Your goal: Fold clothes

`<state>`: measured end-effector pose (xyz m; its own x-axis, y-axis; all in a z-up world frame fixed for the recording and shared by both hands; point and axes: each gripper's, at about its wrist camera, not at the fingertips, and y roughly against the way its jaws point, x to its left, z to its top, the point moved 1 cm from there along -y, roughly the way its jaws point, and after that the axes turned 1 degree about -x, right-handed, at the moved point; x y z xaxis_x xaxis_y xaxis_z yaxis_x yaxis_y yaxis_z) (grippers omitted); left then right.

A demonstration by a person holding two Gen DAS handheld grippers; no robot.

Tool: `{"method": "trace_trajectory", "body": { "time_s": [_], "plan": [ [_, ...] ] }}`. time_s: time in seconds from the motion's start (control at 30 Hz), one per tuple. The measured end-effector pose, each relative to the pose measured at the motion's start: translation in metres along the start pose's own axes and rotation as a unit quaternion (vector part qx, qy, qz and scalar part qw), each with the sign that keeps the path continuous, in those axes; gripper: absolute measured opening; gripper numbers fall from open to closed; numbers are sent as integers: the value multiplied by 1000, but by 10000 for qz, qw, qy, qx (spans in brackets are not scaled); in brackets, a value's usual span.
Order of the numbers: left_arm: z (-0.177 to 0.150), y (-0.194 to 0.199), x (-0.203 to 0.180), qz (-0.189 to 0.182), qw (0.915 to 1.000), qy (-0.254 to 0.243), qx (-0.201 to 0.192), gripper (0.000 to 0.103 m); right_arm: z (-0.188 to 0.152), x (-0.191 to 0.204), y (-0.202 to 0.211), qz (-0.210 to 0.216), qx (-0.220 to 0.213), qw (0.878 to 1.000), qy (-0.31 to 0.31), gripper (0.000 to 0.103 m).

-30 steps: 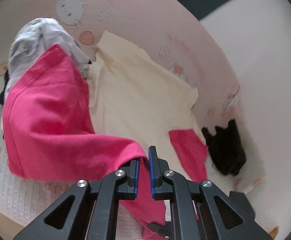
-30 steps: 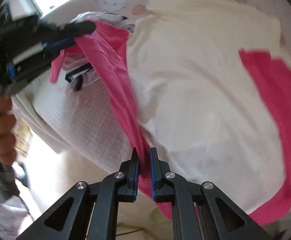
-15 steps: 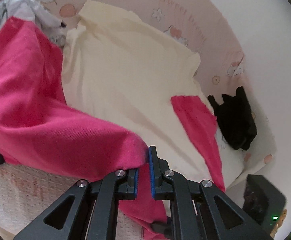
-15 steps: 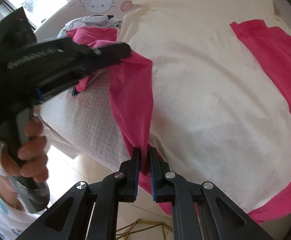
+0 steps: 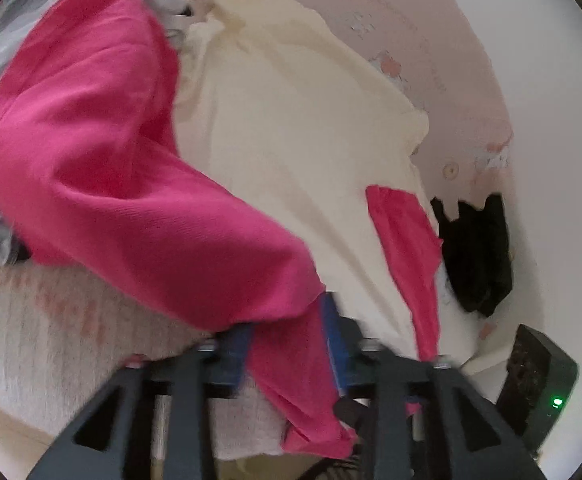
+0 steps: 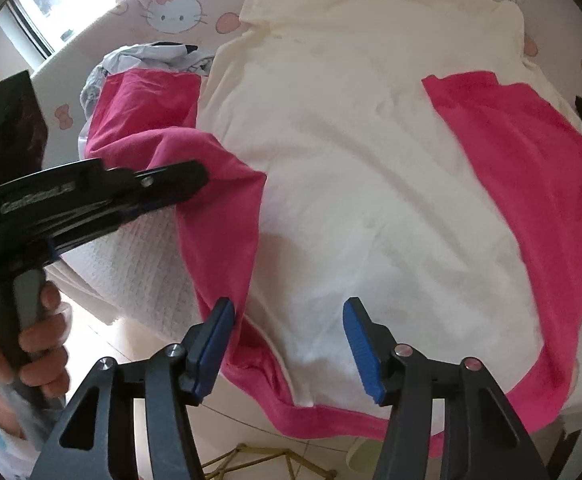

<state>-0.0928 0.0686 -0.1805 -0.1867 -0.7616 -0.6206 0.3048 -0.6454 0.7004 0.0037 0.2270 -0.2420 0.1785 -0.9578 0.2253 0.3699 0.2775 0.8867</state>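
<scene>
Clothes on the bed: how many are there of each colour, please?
Pink: 1
Cream: 1
Black: 1
Grey-white: 1
Total: 4

A cream garment (image 6: 351, 152) is spread across the centre of the frame, bordered by pink cloth (image 6: 531, 184) at right and below. The right gripper (image 6: 289, 326) is seen at the bottom, jaws parted. At left, the left gripper (image 6: 195, 178), held by a hand (image 6: 39, 344), is pressed against pink cloth.
</scene>
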Motion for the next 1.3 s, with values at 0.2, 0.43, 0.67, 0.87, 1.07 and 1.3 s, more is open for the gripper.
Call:
{"method": "trace_trajectory", "body": {
  "time_s": [0.2, 0.43, 0.67, 0.87, 1.07, 1.3],
  "plan": [
    [1, 28, 21, -364, 9962, 783, -111, 71, 24, 6, 9, -261, 75, 9972, 690, 57],
    [6, 56, 45, -185, 9927, 1030, -600, 71, 56, 22, 19, -220, 19, 9860, 1656, 65],
    [6, 51, 74, -18, 9879, 1438, -577, 71, 58, 37, 2, -93, -277, 9862, 1632, 65],
    [5, 44, 90, -230, 9790, 1939, -581, 71, 59, 51, -15, -262, -381, 9820, 1834, 65],
    [10, 43, 87, -207, 9776, 1974, -698, 71, 64, 63, -32, -695, -465, 9659, 2451, 65],
    [24, 43, 84, -269, 9739, 2024, -997, 71, 64, 74, -42, -648, -585, 9548, 2840, 65]
  ]
}}
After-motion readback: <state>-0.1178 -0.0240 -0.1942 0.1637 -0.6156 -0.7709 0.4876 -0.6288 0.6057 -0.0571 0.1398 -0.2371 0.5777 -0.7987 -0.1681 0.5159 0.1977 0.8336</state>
